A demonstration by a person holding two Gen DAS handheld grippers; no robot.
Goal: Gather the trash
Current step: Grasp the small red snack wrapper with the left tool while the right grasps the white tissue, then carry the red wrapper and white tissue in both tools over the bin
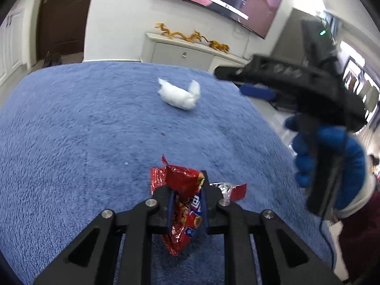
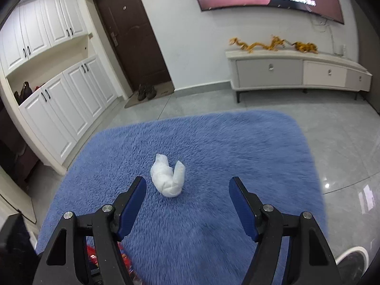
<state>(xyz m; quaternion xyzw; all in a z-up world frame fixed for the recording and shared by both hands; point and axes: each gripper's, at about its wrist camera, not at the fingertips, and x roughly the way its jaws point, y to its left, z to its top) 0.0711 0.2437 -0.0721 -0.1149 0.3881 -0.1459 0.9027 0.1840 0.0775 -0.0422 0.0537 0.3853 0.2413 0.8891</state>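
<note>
Your blue rug fills the lower half of both views, lying on grey floor tiles. In the left wrist view, your gloved right hand sits at the right edge, gripping its tool. Your right tongs stand wide with nothing between them, pointing at the crumpled white tissue lying on the rug at frame centre, just beyond the pads. Your left tongs, bottom centre of their view, are pinched narrow on a red snack wrapper. A silver-and-red wrapper scrap lies on the rug just right of them.
</note>
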